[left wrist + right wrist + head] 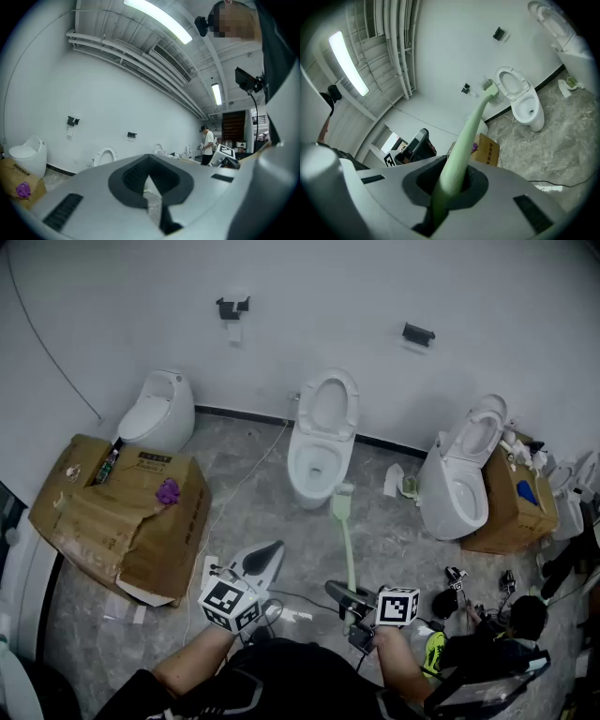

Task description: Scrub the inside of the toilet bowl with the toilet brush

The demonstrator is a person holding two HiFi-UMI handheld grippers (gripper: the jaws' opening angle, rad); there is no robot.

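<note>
right tool (342,594) clenched on toilet brush (346,542) handle | far end of brush straight ahead of right tool, near front of open toilet bowl (319,463) | left tool (263,560) pinched together, empty, just beside right tool

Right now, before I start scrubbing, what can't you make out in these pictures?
1. Middle toilet bowl: in the head view it is too small to tell whether its inside is dirty or wet.
2. Toilet brush bristles: too small in both the head view and the right gripper view.
3. Brush handle's end: hidden inside the right gripper, which is shut on it.
4. Cardboard box print: too small in the head view.
</note>
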